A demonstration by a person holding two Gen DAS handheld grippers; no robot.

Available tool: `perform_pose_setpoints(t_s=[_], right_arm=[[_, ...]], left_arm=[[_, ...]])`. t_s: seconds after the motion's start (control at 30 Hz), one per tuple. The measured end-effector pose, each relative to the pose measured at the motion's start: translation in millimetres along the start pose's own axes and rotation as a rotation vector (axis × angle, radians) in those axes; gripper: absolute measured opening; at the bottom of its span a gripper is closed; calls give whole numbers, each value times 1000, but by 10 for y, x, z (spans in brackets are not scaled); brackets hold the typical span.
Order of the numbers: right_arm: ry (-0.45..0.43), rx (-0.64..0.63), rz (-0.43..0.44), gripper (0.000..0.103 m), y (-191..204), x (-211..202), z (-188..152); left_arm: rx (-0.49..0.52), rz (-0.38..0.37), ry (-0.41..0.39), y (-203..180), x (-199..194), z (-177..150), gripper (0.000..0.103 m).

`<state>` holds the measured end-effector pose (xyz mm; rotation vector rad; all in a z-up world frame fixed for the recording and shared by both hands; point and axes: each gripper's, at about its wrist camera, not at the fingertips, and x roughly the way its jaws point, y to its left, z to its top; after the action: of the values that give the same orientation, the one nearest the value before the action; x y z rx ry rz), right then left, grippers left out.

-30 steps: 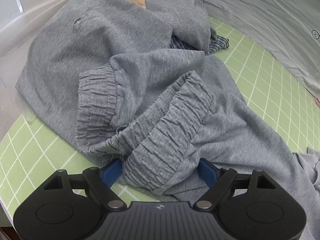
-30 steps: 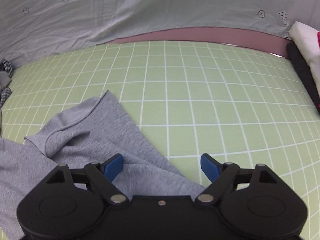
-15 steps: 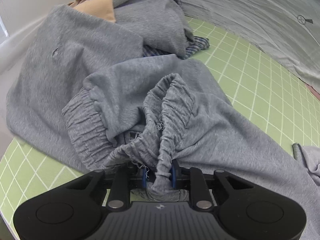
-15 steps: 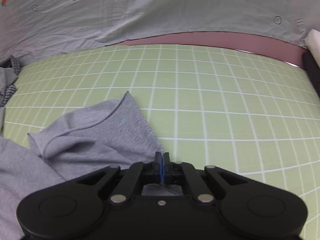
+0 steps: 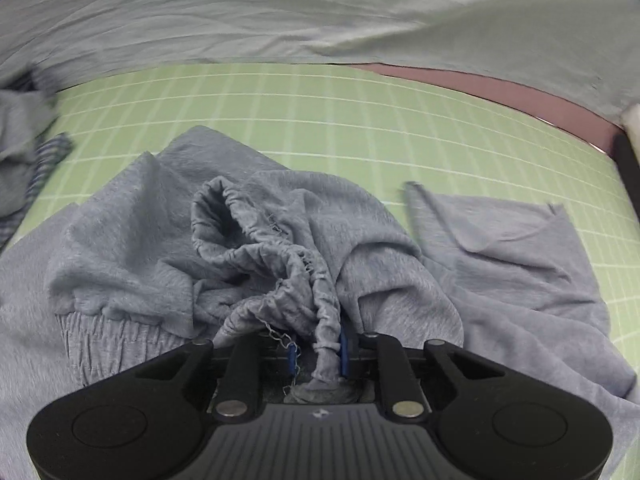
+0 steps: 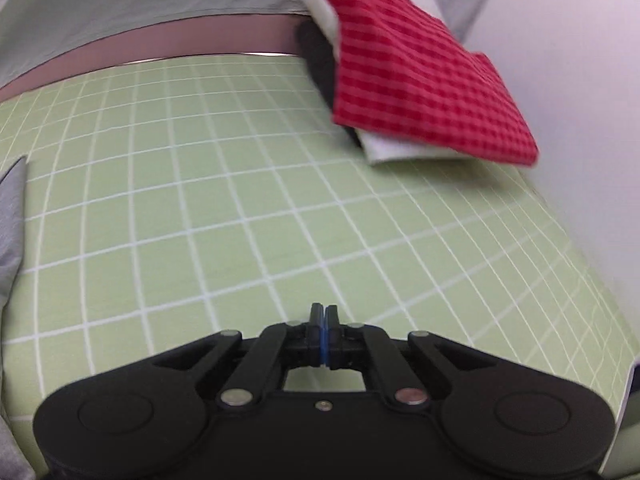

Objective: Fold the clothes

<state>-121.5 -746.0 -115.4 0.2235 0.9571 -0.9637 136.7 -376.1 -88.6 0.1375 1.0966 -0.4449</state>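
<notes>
Sweatpants, unfolded and bunched mid-mat: left gripper pinches the waistband, right gripper is pressed together, apparently empty; folding remains.

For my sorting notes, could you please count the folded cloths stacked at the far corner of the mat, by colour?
Red checked cloth: 1
White cloth: 1
Black cloth: 1
Total: 3

grey sweatpants lie crumpled on the green grid mat, elastic waistband bunched, toward its near edge.
</notes>
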Motion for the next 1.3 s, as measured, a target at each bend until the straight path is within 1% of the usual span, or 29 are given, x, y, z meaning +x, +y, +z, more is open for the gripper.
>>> perform_pose_setpoints(t_s=[0.03, 0.13, 0.17, 0.2, 0.23, 0.27, 0.33, 0.4, 0.43, 0.47, 0.5, 0.53, 0.57, 0.63, 0.67, 0.7, 0.73, 0.77, 0.8, 0.83, 0.87, 0.9, 0.93, 0.97, 1.0, 1.07, 1.13, 1.17, 1.3], right_arm=[[5, 24, 4, 1, -57, -10, -26], [4, 51, 26, 5, -2, -57, -108], [3, 59, 36, 7, 41, -77, -124], [0, 71, 56, 15, 92, -98, -116], [-4, 86, 83, 22, 150, -119, -92], [-8, 91, 117, 33, 242, -142, -55], [-18, 85, 194, 37, 474, -189, 35], [-27, 76, 278, 47, 712, -233, 123], [-28, 68, 326, 49, 839, -254, 162], [-26, 59, 375, 53, 976, -273, 199], [-19, 51, 418, 60, 1108, -286, 228], [-11, 38, 447, 62, 1227, -295, 242], [-3, 23, 469, 67, 1342, -304, 249], [12, -8, 514, 71, 1572, -323, 263], [13, -30, 516, 71, 1674, -343, 252], [9, -56, 502, 74, 1767, -370, 231], [4, -89, 481, 75, 1849, -386, 216], [-10, -124, 474, 70, 1890, -396, 211], [-29, -158, 479, 63, 1907, -407, 211], [-48, -193, 485, 45, 1924, -417, 211], [-58, -208, 489, 22, 1910, -420, 220], [-62, -212, 492, 3, 1877, -417, 235], [-68, -219, 483, 3, 1842, -401, 250], [-78, -226, 452, 3, 1796, -371, 261], [-88, -225, 408, 3, 1724, -326, 274], [-91, -197, 308, 3, 1481, -198, 326], [-71, -119, 205, 3, 1114, -33, 385], [-55, -52, 152, 3, 882, 54, 405], [13, 170, -22, 3, 64, 208, 265]], left_arm=[[22, -27, 3, -103, 13, 2, 19], [52, -48, 13, -226, 4, -83, 19], [54, -46, 14, -202, -8, -118, 20], [30, -46, 21, -137, -15, -143, 20], [6, -47, 29, -72, -22, -168, 20], [-20, -48, 37, -4, -28, -192, 20], [-85, -47, 49, 197, -32, -226, 20], [-125, -47, 50, 318, -57, -257, 20], [-135, -44, 49, 373, -71, -266, 20], [-137, -40, 48, 397, -83, -279, 20], [-139, -36, 47, 420, -95, -293, 20], [-142, -33, 45, 443, -107, -307, 20], [-148, -33, 45, 468, -109, -315, 20], [-160, -37, 45, 516, -124, -327, 20], [-162, -37, 45, 525, -123, -327, 20], [-163, -38, 46, 534, -123, -328, 20], [-165, -38, 47, 542, -122, -329, 20], [-167, -39, 47, 551, -121, -329, 20], [-165, -37, 48, 547, -116, -322, 20], [-160, -35, 48, 550, -115, -323, 20], [-154, -33, 48, 553, -115, -324, 20], [-151, -33, 48, 552, -117, -322, 20], [-149, -33, 48, 552, -118, -321, 20], [-150, -35, 48, 567, -121, -326, 20], [-152, -36, 48, 582, -125, -331, 20], [-159, -14, 52, 631, -138, -337, 20], [-174, 22, 54, 702, -169, -353, 20], [-191, 42, 56, 761, -197, -367, 20], [-277, 59, 49, 1017, -313, -454, 20]])
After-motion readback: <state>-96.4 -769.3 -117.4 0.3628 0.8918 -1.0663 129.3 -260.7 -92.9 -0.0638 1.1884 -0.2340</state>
